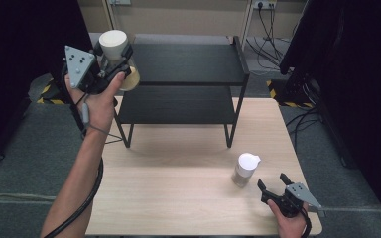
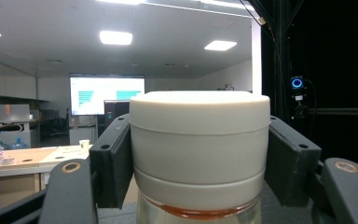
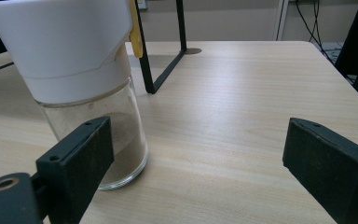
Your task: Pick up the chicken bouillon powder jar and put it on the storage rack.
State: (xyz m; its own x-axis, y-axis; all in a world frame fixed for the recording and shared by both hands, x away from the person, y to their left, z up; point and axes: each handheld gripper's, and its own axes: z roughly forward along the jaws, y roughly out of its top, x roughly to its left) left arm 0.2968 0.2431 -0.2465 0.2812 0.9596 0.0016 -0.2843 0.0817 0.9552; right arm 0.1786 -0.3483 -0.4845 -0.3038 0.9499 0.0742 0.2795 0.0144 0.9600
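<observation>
My left gripper (image 1: 113, 64) is raised at the upper left, beside the black two-tier shelf (image 1: 188, 79), and is shut on a jar with a cream-white lid (image 1: 113, 43). In the left gripper view both pads clamp the sides of that lid (image 2: 199, 140), with amber contents showing just below it. A second glass jar with a white cap (image 1: 245, 169) stands on the wooden table (image 1: 178, 188) at the right. My right gripper (image 1: 273, 181) rests low just right of it, jaws open. The glass jar (image 3: 93, 93), with brown powder at its bottom, sits by the left jaw there.
The shelf stands at the table's far edge with both black tiers bare. Dark curtains flank both sides. Cables (image 1: 273, 20) and a wall socket lie on the floor beyond the shelf. Grey carpet surrounds the table.
</observation>
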